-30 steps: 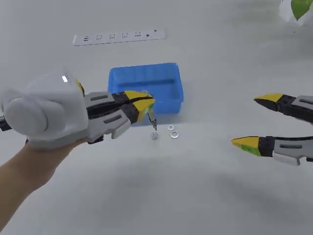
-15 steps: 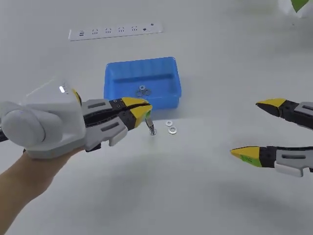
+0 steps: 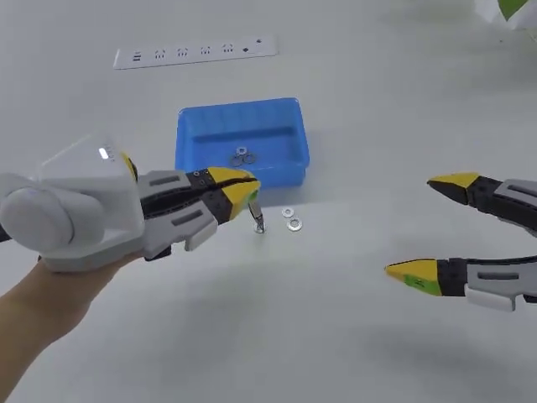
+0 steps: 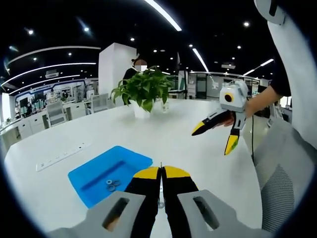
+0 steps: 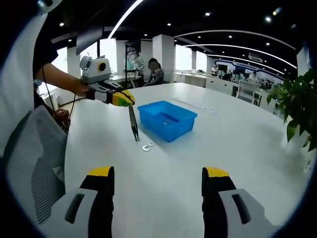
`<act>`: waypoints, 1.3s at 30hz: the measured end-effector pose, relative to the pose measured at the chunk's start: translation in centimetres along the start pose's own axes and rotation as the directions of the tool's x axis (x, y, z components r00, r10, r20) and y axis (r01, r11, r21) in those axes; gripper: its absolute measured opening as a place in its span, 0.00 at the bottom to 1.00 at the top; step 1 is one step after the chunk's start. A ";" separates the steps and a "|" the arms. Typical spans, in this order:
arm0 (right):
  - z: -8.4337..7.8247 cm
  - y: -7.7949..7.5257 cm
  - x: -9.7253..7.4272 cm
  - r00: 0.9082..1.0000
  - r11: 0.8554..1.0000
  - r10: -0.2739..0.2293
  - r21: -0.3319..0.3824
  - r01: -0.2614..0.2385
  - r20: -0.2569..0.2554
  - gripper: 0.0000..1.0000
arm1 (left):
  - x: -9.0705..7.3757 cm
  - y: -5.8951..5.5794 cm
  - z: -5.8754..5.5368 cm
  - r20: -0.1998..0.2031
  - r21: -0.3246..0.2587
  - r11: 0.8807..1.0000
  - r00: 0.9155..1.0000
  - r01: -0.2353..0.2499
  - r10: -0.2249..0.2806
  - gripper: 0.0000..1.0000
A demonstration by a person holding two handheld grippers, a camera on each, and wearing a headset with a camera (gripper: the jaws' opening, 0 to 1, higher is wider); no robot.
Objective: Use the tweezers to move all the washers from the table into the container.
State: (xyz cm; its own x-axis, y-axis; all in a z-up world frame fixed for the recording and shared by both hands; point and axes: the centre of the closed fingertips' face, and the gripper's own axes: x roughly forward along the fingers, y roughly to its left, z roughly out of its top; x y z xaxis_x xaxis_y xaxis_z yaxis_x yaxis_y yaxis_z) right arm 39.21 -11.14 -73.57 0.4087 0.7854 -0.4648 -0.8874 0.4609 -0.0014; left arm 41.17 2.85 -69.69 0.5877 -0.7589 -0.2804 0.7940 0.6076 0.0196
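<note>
Between the yellow tips of the left gripper [image 3: 246,187] a pair of tweezers [image 3: 257,217] is clamped, with the two jaws pressed together on its upper end. The tweezers hang down from the jaw tips with their points low over the white table [image 3: 319,336]; whether the points touch the surface, or carry a washer, is too small to tell. Just beyond the tweezer points, on the side away from the left jaws, two loose washers [image 3: 291,218] lie close together on the table. In the right gripper view they sit just beside the tweezers' lower end [image 5: 133,124], between it and the blue container [image 5: 168,119].

Ahead of the left jaws and a little to their left, in the left gripper view, stands the container [image 4: 89,181], open on top, with a few washers in the container [image 4: 113,183] resting on its floor. The head view shows that small cluster [image 3: 242,155] near the middle of the floor. Farther past the container lies a white power strip [image 3: 195,52].

Well apart from the left jaws, the right gripper [image 3: 424,227] hangs above bare table with its jaws spread wide and nothing between them. Its own view looks along the parted jaws [image 5: 158,172] toward the left gripper [image 5: 124,98], the tweezers and the container. A potted plant [image 4: 143,89] stands far across the table.
</note>
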 end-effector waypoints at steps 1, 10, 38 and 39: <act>0.0 0.0 0.0 1.000 1.000 0.002 0.000 -0.002 0.000 0.73 | 0.0 0.0 0.0 0.001 -0.004 1.000 1.000 0.004 -0.004 0.05; 0.1 0.3 0.4 1.000 1.000 0.013 -0.004 -0.013 -0.002 0.72 | -0.1 -0.1 -0.1 -0.006 -0.021 1.000 1.000 0.013 -0.013 0.05; 3.4 5.3 7.3 0.954 0.953 0.299 -0.048 -0.298 0.011 0.56 | -0.3 -0.4 -0.4 -0.057 -0.065 0.995 0.995 0.076 -0.079 0.05; 3.5 5.4 8.2 0.947 0.945 0.321 -0.063 -0.320 -0.002 0.55 | -0.3 -0.2 -0.4 -0.058 -0.066 0.995 0.995 0.076 -0.080 0.05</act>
State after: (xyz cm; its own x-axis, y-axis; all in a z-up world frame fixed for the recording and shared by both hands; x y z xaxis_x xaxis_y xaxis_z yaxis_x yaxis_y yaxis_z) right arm 38.51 -0.70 -74.27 0.1022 0.8907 -0.4429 -0.9832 0.1582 0.0913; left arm 40.72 3.06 -70.00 0.5121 -0.7902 -0.3366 0.8245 0.5621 -0.0651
